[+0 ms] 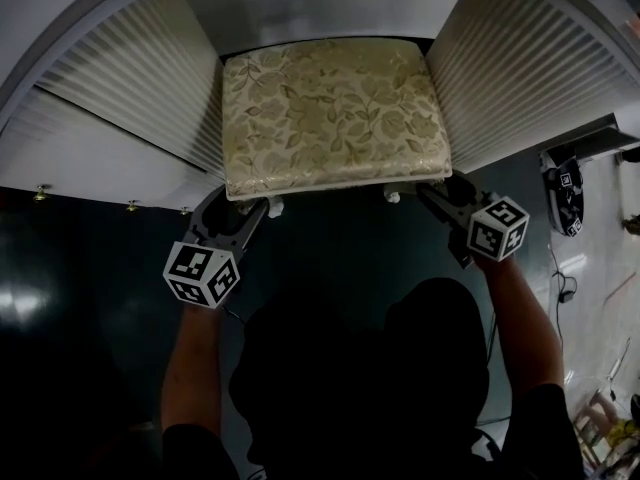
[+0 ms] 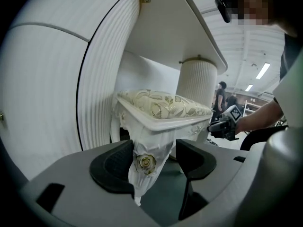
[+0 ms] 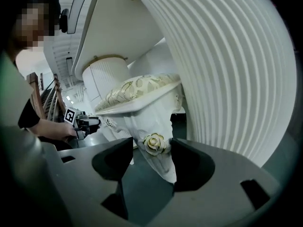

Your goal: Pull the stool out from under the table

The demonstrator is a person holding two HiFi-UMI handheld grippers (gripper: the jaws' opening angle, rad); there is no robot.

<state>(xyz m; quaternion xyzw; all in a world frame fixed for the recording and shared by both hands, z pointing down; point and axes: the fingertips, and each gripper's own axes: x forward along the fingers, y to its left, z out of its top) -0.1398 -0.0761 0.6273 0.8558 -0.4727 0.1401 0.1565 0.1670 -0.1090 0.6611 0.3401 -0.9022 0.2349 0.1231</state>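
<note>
Progress looks early: the grip is being set up and the pull itself seems not yet made. At far left stands the left ribbed pedestal (image 1: 130,98) of the surface (image 1: 330,3). Next to it, the left tongs (image 2: 152,157) reach in low, with the jaws apart around the stool's left front leg (image 2: 144,167). That carved white leg, with its rose ornament, lies against one pad, while a clear gap shows to the other pad, so nothing is clamped yet.

In the middle, the stool (image 1: 335,113) with its floral cushion sits in the recess between the two pedestals. Its back edge is tucked at the edge of the surface and its front legs are at the mouth of the gap, over the dark floor (image 1: 340,238).

The right tongs (image 3: 150,155) mirror the left. Their jaws stand apart around the right front leg (image 3: 154,145), with the rose against one pad and space on the other side. The right ribbed pedestal (image 1: 520,78) rises just beside them.

What is left, I judge, is closing both tongs on the legs and then drawing the stool straight back, clear of the pedestals.
</note>
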